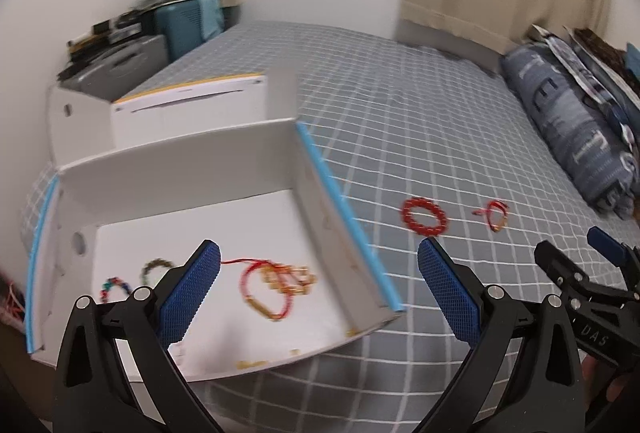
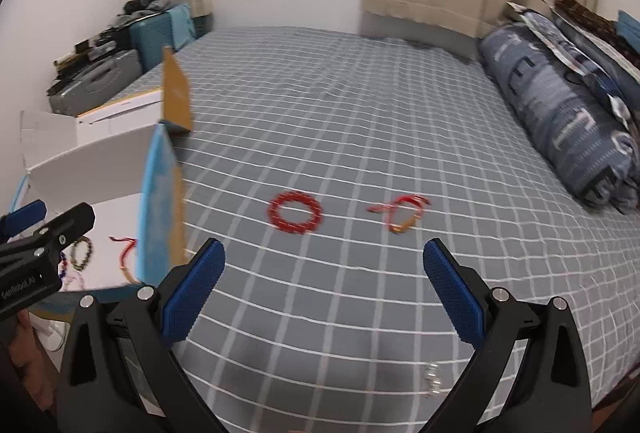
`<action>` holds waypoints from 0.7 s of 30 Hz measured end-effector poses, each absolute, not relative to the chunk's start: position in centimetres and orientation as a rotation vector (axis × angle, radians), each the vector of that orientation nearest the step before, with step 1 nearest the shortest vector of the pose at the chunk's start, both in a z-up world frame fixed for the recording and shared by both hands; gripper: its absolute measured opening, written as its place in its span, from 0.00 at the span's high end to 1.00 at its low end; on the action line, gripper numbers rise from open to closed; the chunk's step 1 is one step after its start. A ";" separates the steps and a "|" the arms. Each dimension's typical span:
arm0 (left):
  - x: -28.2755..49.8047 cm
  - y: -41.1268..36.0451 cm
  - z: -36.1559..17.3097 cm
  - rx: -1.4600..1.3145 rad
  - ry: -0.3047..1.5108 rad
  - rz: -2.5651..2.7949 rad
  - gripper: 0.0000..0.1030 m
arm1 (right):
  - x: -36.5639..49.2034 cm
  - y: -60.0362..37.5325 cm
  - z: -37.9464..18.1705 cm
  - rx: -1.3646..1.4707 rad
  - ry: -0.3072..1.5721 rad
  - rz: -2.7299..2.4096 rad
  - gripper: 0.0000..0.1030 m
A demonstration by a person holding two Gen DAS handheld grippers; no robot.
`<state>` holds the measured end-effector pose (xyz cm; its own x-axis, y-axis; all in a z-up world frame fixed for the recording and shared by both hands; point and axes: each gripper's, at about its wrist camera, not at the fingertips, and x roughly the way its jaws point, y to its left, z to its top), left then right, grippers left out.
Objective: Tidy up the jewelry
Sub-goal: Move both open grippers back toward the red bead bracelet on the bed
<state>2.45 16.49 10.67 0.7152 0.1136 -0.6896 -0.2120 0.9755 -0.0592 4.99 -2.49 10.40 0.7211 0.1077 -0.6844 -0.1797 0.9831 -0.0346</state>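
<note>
A white open box (image 1: 192, 157) with blue-edged flaps lies on the grey checked bed. Inside it lie a red cord bracelet with gold beads (image 1: 276, 287), a dark bead bracelet (image 1: 156, 267) and a coloured bead bracelet (image 1: 114, 287). On the bed to its right lie a red bead bracelet (image 1: 424, 217) (image 2: 295, 212) and a red cord bracelet (image 1: 494, 215) (image 2: 400, 213). A small silver chain piece (image 2: 433, 379) lies near the front. My left gripper (image 1: 320, 261) hangs open over the box's right wall. My right gripper (image 2: 324, 257) stands open above the bed, nothing between its fingers.
The box's right flap (image 2: 162, 201) stands up at the left of the right wrist view. A rolled blue quilt (image 2: 560, 113) and pillows line the bed's right side. Cases and clutter (image 1: 132, 45) stand beyond the bed's far left corner. Curtains hang at the back.
</note>
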 end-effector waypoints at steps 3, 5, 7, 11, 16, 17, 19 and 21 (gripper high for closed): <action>3.4 14.5 10.3 -0.125 0.759 0.156 0.06 | 4.8 -4.3 10.1 -0.097 0.756 0.139 0.07; 4.3 13.0 10.0 -0.109 0.767 0.134 0.06 | 4.5 -5.5 9.8 -0.092 0.764 0.128 0.07; 5.1 11.7 9.6 -0.090 0.775 0.113 0.06 | 4.2 -6.6 9.5 -0.092 0.768 0.118 0.07; 6.7 9.0 9.1 -0.074 0.786 0.072 0.06 | 3.7 -8.7 8.7 -0.094 0.783 0.095 0.07; 9.3 5.8 8.0 -0.040 0.802 0.035 0.06 | 3.0 -11.3 7.1 -0.089 0.815 0.077 0.07; 10.0 5.2 7.7 -0.034 0.808 0.031 0.06 | 2.8 -11.9 6.6 -0.090 0.822 0.070 0.07; 11.3 4.3 6.9 -0.024 0.824 0.027 0.06 | 2.7 -12.7 5.8 -0.093 0.838 0.063 0.07; 12.5 3.6 5.9 -0.016 0.842 0.027 0.06 | 2.6 -13.4 4.9 -0.090 0.855 0.060 0.07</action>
<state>12.52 3.60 5.90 0.6659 0.0175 -0.7459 -0.0303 0.9995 -0.0035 2.60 -13.41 4.85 0.6551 0.0168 -0.7553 -0.0894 0.9945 -0.0554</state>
